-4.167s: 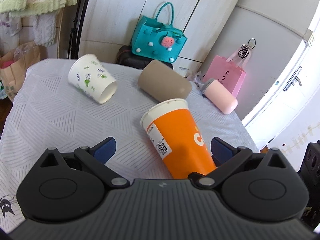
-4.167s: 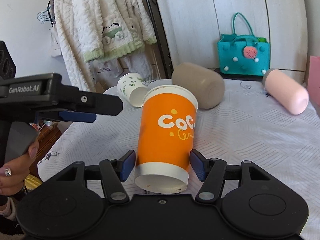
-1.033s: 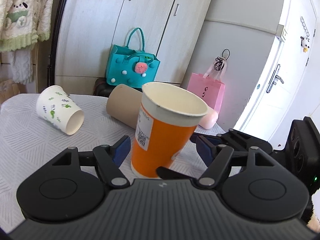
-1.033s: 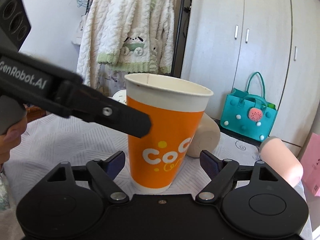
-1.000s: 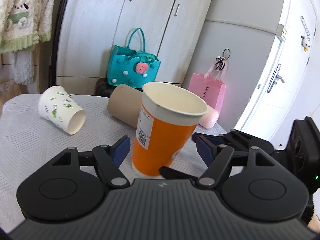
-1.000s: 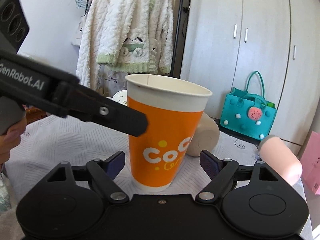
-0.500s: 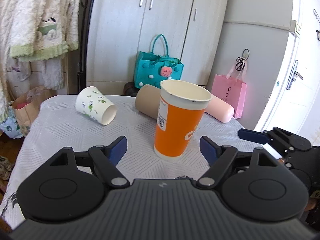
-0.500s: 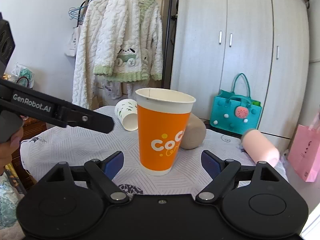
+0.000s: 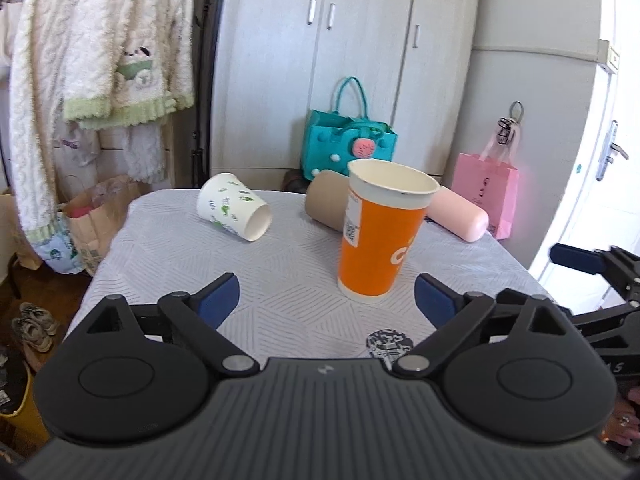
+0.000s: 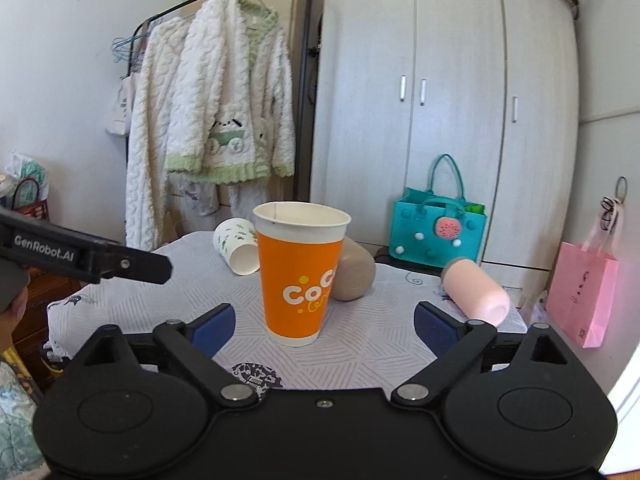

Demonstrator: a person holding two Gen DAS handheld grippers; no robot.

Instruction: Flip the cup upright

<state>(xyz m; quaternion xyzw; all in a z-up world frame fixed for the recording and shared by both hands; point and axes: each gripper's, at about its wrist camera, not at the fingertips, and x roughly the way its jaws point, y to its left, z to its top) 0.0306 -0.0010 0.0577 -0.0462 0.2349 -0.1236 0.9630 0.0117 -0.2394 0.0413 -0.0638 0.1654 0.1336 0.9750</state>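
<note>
The orange paper cup [image 9: 376, 240] stands upright, mouth up, on the white patterned tablecloth [image 9: 168, 248]; it also shows in the right wrist view [image 10: 298, 276]. My left gripper [image 9: 327, 300] is open and empty, drawn back from the cup toward the near table edge. My right gripper [image 10: 324, 330] is open and empty, also back from the cup. The right gripper shows at the right edge of the left wrist view [image 9: 592, 264], and the left gripper at the left of the right wrist view [image 10: 88, 258].
Lying on their sides behind the orange cup are a white leaf-print cup [image 9: 234, 212], a tan cup [image 9: 326, 206] and a pink cup [image 9: 460, 216]. A teal bag [image 9: 346, 146], a pink bag [image 9: 486, 192], wardrobe doors and hanging robes [image 9: 100, 80] stand beyond the table.
Both grippers have pulled further back from the upright orange cup, which stays standing on the table. Earlier the cup was tilted from lying to upright between the fingers and let go.
</note>
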